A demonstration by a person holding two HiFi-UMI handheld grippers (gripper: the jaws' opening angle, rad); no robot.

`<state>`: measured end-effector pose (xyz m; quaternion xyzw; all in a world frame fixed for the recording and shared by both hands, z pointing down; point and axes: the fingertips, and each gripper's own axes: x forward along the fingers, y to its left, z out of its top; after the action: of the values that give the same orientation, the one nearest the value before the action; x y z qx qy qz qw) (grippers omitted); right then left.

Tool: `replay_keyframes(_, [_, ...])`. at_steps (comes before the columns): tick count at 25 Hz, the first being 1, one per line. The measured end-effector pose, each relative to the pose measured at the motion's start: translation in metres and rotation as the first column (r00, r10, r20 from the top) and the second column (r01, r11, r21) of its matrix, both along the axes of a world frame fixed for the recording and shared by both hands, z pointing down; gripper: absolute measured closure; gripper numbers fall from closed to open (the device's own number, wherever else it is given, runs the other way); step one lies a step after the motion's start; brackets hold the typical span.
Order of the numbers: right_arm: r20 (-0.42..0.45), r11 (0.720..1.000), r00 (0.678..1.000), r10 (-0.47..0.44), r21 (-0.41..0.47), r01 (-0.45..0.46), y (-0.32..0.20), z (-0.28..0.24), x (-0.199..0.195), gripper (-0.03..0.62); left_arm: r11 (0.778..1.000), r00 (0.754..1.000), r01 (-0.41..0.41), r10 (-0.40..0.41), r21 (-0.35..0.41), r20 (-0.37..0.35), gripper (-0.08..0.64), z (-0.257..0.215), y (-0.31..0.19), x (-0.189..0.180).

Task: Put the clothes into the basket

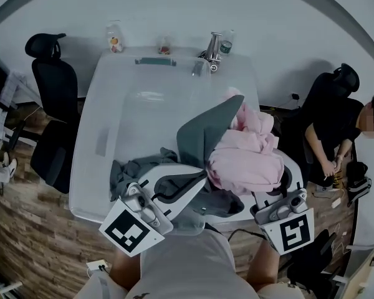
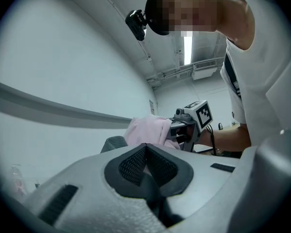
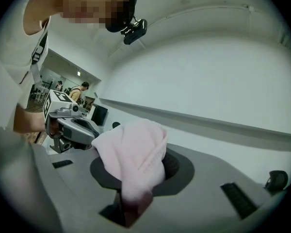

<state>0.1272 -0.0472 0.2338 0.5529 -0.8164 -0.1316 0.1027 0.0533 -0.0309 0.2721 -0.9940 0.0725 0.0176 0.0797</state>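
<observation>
A large translucent white basket fills the middle of the head view. Above its near right corner hang two garments. My left gripper is shut on a grey garment, which rises in a peak and trails down to the left. In the left gripper view its pads meet on dark cloth. My right gripper is shut on a bunched pink garment. That pink garment drapes over the jaws in the right gripper view. The two grippers sit close together, facing each other.
A black office chair stands left of the basket. Small bottles and a metal one stand behind it by the wall. A person in black sits at the right. Wood-pattern floor lies below.
</observation>
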Motion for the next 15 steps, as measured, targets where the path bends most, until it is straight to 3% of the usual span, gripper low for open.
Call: replay_keyframes(15, [-0.035, 0.976, 0.975, -0.218, -0.008, 0.218, -0.034, -0.005, -0.082, 0.486, 0.976, 0.976, 0.217, -0.217, 0.005, -0.016, 0.555, -0.009, -0.018, -0.081])
